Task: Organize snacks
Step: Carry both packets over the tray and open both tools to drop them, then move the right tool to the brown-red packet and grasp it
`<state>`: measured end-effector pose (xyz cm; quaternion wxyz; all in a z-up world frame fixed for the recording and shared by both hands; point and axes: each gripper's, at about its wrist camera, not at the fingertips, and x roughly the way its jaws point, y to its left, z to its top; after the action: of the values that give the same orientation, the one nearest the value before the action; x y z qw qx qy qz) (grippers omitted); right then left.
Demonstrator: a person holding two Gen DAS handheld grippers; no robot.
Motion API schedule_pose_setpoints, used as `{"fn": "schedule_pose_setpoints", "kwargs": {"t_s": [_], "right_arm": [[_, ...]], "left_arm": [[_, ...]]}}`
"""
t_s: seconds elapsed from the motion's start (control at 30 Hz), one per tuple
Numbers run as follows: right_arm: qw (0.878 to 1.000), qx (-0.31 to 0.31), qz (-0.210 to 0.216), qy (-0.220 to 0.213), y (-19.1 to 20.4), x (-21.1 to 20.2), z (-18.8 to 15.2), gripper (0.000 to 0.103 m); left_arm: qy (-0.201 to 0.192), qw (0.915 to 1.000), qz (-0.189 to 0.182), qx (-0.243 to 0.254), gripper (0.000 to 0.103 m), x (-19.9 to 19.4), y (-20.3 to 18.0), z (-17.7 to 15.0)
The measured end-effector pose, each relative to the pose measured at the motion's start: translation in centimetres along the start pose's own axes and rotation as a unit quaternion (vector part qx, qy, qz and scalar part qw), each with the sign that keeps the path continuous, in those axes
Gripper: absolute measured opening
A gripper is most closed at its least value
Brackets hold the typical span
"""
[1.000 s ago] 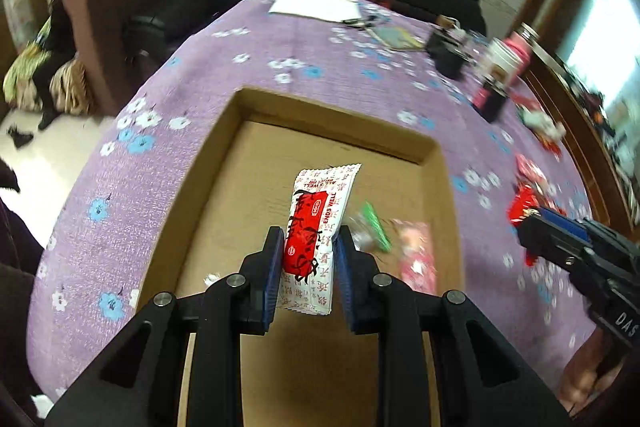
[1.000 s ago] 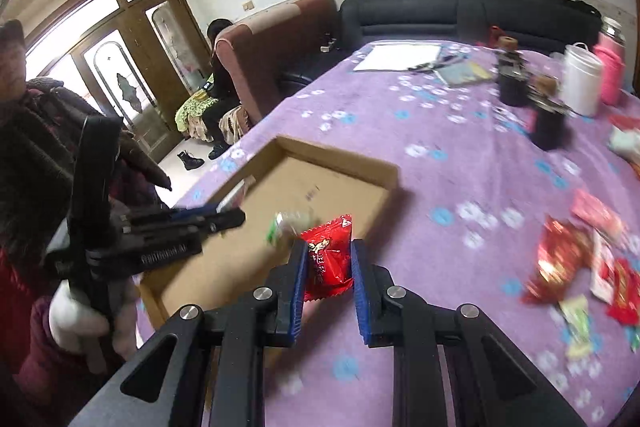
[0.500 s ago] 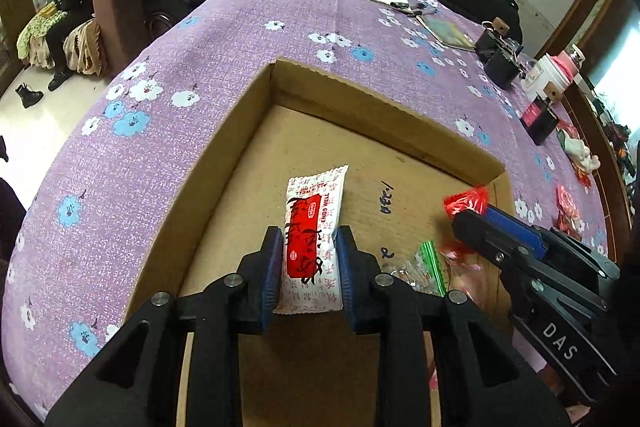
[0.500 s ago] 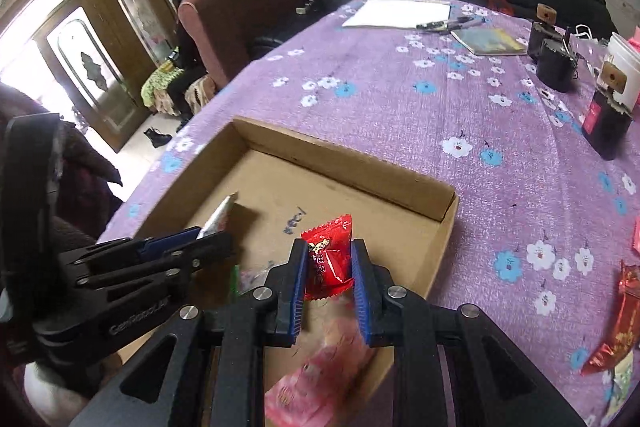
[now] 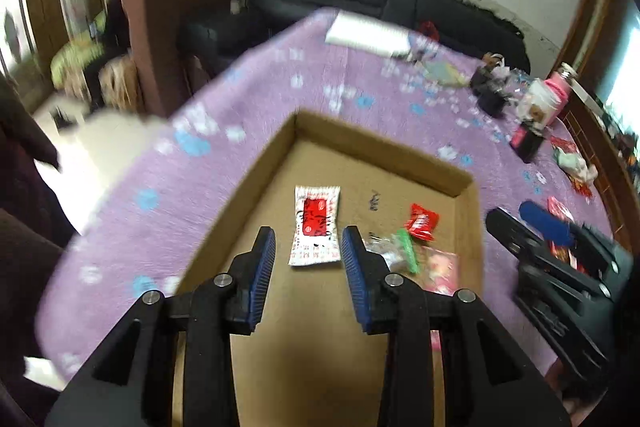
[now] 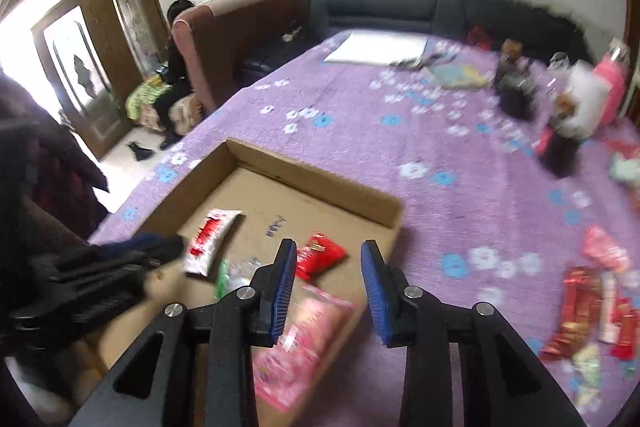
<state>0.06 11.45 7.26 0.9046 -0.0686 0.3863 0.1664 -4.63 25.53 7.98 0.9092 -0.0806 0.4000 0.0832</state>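
Note:
A shallow cardboard box (image 5: 384, 151) (image 6: 312, 179) sits on the purple flowered tablecloth. In it lie a white-and-red packet (image 5: 316, 223) (image 6: 210, 239), a red candy packet (image 5: 422, 221) (image 6: 320, 253), a green-and-clear wrapper (image 5: 404, 251) and a pink packet (image 5: 440, 271) (image 6: 304, 339). My left gripper (image 5: 308, 251) is open and empty just above the white-and-red packet. My right gripper (image 6: 328, 267) is open and empty over the box's right side, above the red candy. Each gripper shows in the other's view, the right (image 5: 560, 267) and the left (image 6: 100, 267).
Several loose snack packets (image 6: 592, 303) lie on the cloth at the right. At the far end stand dark jars (image 6: 516, 87), a white-and-pink container (image 6: 600, 95), a notebook (image 6: 460, 73) and white paper (image 6: 376, 49). Sofas stand behind the table.
Both grippers have opened. The white-and-red packet and the red candy now lie in the box. Both grippers have pulled back and up a little.

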Motion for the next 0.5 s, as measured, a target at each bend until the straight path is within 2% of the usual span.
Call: {"fn": "schedule_pose_setpoints", "kwargs": {"t_s": [0.03, 0.07, 0.13, 0.2, 0.27, 0.37, 0.5], "right_arm": [[0.999, -0.009, -0.029, -0.011, 0.2, -0.7, -0.2, 0.050], [0.998, -0.017, -0.054, -0.021, 0.4, -1.3, -0.3, 0.056], [0.995, -0.028, -0.084, -0.036, 0.6, -2.2, -0.6, 0.057], [0.993, -0.041, -0.106, -0.043, 0.8, -2.7, -0.7, 0.057], [0.989, -0.056, -0.123, -0.052, 1.4, -3.2, -1.0, 0.058], [0.987, -0.069, -0.132, -0.059, 1.5, -3.8, -1.5, 0.062], [0.986, -0.067, -0.132, -0.070, 1.0, -5.4, -2.0, 0.062]], "left_arm": [[-0.020, 0.9996, 0.013, 0.014, 0.039, -1.5, -0.7, -0.3], [-0.036, 0.9988, 0.023, 0.025, 0.058, -2.6, -1.2, -0.6], [-0.078, 0.9945, 0.052, 0.046, 0.079, -5.0, -2.4, -1.1], [-0.116, 0.9870, 0.088, 0.069, 0.079, -6.9, -3.5, -1.4], [-0.131, 0.9818, 0.111, 0.080, 0.079, -7.8, -4.1, -1.5], [-0.120, 0.9839, 0.111, 0.073, 0.080, -8.0, -3.9, -1.5], [-0.104, 0.9861, 0.112, 0.066, 0.080, -7.6, -4.0, -2.2]]}}
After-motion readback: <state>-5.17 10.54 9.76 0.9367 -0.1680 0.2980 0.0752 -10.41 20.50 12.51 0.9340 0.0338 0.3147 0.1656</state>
